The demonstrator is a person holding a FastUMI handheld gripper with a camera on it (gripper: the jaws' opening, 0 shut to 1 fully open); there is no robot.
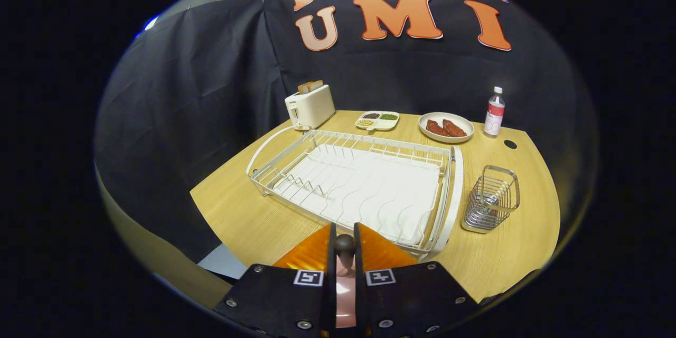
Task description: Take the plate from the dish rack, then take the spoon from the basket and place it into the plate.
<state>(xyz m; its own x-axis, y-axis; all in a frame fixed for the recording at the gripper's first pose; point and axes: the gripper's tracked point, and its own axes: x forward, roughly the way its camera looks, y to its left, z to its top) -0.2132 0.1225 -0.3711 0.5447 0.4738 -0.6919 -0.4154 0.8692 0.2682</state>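
Gripper view: the tongs (344, 243) are clenched on a thin pinkish handle with a dark round end (344, 245); ahead lies the white wire dish rack (364, 185), the steel wire basket (491, 199) to its right on the wooden table (253, 222).

Gripper (344, 236) jaws nearly closed.

Staged kitchen setup inside a recording booth, not a real home. Black cloth wall (211, 79) hangs behind and beside a light wooden table (264, 222). Kitchen props on it: white wire dish rack (359, 185) on a drain tray, toaster (310, 106) with bread slices, divided dish (377, 121) of seeds or spices, plate of meat (446, 127), bottle (495, 112), wire basket (491, 199). Tool (344, 240) fingers close together around a small dark-tipped object.
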